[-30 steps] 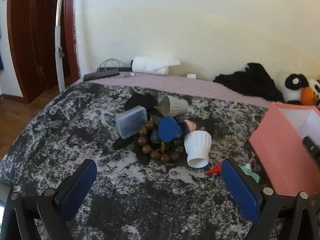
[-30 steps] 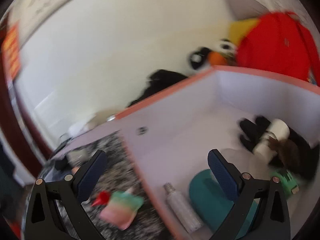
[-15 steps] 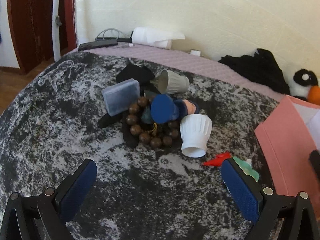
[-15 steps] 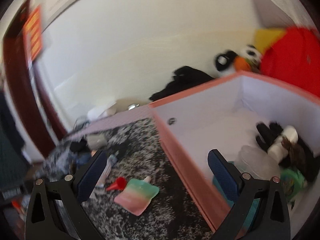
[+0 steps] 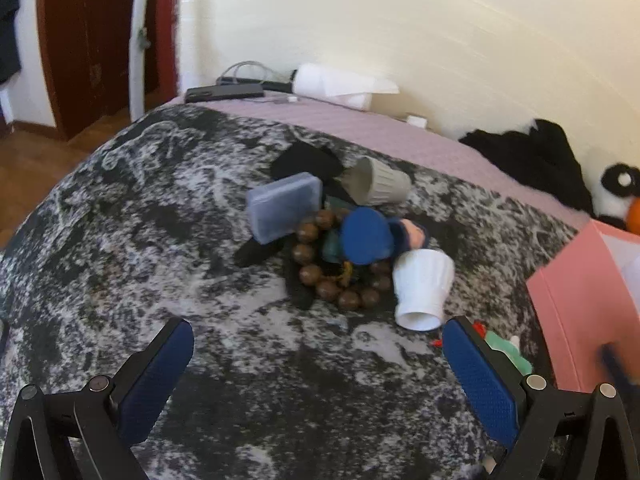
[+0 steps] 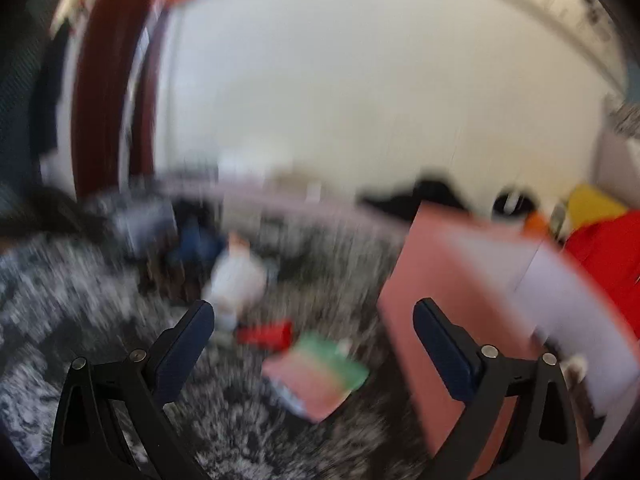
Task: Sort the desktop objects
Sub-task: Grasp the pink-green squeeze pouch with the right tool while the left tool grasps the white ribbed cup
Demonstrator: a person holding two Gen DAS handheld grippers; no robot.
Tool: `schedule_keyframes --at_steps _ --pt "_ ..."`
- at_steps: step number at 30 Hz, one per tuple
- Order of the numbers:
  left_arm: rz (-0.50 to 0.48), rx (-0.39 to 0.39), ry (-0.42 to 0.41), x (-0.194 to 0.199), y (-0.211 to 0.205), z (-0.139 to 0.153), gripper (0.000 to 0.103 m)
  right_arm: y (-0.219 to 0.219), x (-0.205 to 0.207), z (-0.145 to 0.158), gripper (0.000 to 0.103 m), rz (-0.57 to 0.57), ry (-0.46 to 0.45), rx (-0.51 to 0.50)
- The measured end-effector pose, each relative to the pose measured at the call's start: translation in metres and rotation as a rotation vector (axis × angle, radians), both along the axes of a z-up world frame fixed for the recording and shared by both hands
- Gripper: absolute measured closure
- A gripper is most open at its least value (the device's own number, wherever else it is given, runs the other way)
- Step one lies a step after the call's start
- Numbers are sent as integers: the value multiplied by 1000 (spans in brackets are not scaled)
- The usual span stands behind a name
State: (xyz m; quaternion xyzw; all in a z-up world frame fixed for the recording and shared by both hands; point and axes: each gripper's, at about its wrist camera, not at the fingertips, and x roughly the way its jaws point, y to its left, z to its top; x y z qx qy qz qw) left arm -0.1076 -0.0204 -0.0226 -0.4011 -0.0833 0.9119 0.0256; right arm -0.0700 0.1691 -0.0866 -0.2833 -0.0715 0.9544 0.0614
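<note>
A pile lies on the black-and-white mottled cover: a grey-blue plastic case, a wooden bead bracelet, a blue-capped doll, a grey ribbed cup and a white ribbed cup, both on their sides. My left gripper is open and empty, just in front of the pile. My right gripper is open and empty above a green-pink pouch with a red cap. The pink box stands to the right. The right wrist view is blurred.
The pouch shows behind my left gripper's right finger. A black garment and a panda toy lie at the back right. A paper roll and a black device lie at the far edge. A red item lies past the box.
My left gripper has moved closer to the pile. My right gripper has swung left, out from over the pink box to above the pouch on the cover.
</note>
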Motion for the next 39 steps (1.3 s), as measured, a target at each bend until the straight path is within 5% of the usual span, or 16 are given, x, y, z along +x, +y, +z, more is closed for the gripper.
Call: schedule_keyframes --at_steps 2,6,11,17,18,21,28,34,39 --pt "18 2 -1 0 -10 1 1 8 -23 -24 9 -48 -117 -32" --pt "40 -11 3 0 -27 2 1 51 -59 -72 8 -130 -321 -305" --pt "52 -24 1 -1 -34 -1 1 61 -61 -67 10 -128 -278 -353" --pt "-5 -27 -7 -9 -17 -9 1 49 -49 -50 29 -111 -259 -285" --pt "-34 -28 -13 -13 -9 -12 1 46 -44 -43 62 -100 -251 -275" --pt "-136 -31 -34 -31 23 -21 1 27 -27 -29 81 -102 -215 -180" --pt "-240 107 -192 -89 78 -59 5 37 -26 -28 86 -82 -211 -222" --pt "-217 -23 -232 -121 109 -99 12 53 -29 -22 87 -84 -196 -325" --pt "-260 -105 -164 -120 118 -103 36 57 -33 -21 87 -79 -192 -357"
